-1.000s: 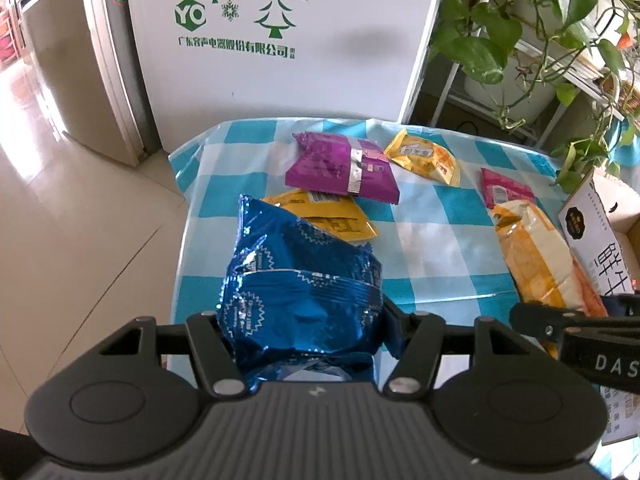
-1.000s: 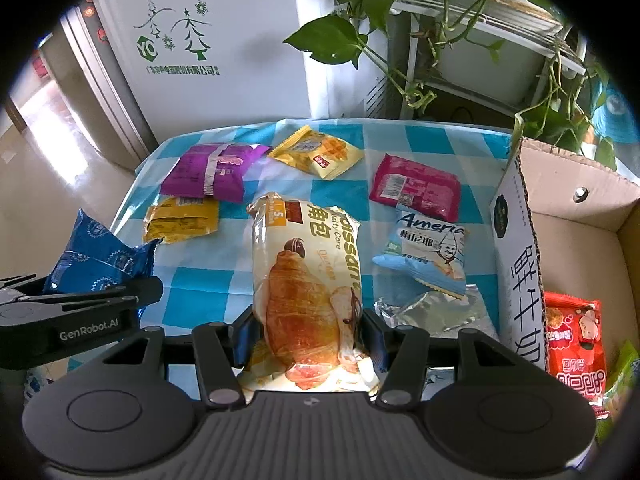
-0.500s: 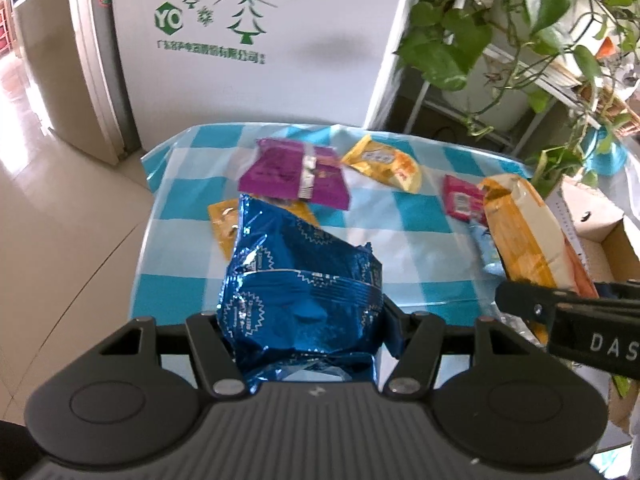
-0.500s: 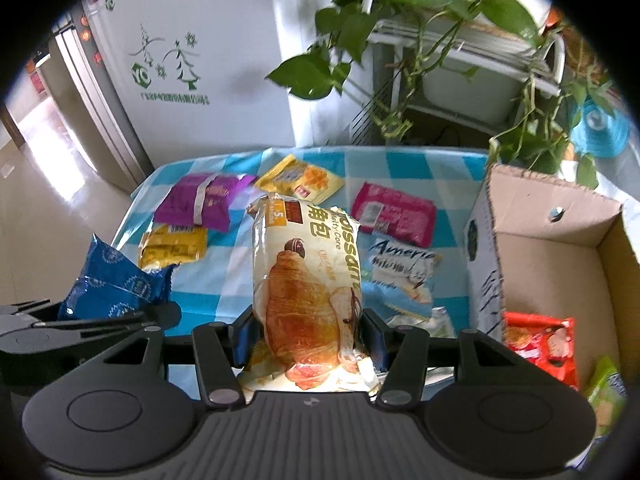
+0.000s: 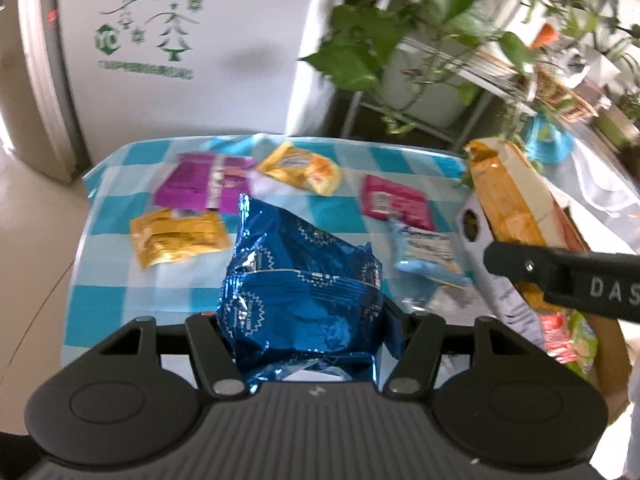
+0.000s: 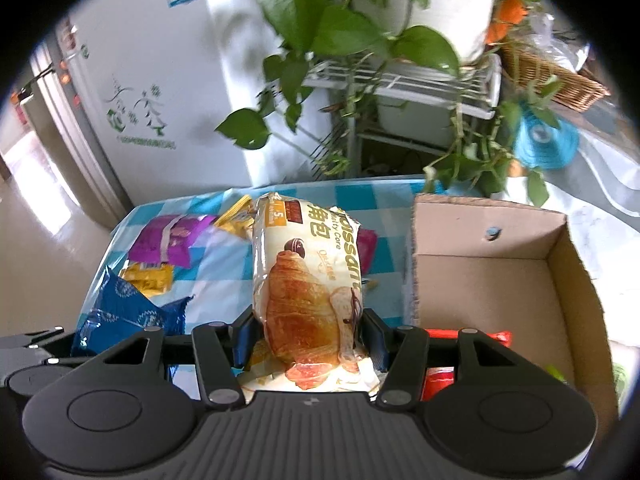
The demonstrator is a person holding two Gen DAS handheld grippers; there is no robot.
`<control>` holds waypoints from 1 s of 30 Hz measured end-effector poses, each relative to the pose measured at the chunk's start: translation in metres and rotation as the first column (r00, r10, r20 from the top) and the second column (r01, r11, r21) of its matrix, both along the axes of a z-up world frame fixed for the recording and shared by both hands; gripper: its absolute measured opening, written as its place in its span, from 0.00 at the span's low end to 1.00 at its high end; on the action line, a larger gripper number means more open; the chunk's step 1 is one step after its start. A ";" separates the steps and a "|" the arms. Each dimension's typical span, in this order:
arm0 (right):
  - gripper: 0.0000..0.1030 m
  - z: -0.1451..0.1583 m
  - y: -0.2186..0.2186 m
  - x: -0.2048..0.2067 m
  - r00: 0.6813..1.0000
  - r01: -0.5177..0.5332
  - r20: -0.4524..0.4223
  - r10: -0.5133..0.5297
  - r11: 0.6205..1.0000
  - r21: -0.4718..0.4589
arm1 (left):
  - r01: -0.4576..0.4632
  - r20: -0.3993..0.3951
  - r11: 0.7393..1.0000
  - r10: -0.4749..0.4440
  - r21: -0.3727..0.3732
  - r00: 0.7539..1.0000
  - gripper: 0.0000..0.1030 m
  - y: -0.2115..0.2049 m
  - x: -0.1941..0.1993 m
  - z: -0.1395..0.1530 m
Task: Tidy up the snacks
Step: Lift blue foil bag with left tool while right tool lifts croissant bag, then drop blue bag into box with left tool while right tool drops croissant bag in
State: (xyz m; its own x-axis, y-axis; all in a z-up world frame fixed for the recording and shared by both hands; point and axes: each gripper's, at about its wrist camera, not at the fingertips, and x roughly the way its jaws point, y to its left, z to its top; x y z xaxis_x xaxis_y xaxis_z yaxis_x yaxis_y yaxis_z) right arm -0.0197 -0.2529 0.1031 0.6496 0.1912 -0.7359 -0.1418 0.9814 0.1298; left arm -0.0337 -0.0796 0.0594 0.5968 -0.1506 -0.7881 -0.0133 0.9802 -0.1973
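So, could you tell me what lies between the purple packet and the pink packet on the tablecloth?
In the left wrist view, a yellow-orange snack packet lies between the purple packet and the pink packet, set slightly farther back on the checked cloth.

Looked like a home, dining or living corner. Small table (image 5: 104,300) with a blue-white checked cloth at frame centre, tiled floor (image 5: 28,248) lower left, white fridge (image 5: 224,40) with a tree logo upper left, pothos plants (image 6: 340,36) on a white rack (image 6: 424,84) upper right, wicker basket (image 6: 556,76) far right.
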 end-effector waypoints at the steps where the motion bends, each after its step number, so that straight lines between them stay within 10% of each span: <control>1: 0.59 0.001 -0.004 0.000 1.000 0.007 0.004 -0.007 1.000 -0.001 | 0.011 0.004 1.000 -0.011 -0.003 1.000 0.60 -0.004 0.000 0.001; 30: 0.59 0.013 -0.115 -0.020 0.957 0.285 0.049 -0.284 0.959 0.000 | 0.373 0.066 0.921 -0.368 -0.110 0.928 0.61 -0.127 0.007 0.028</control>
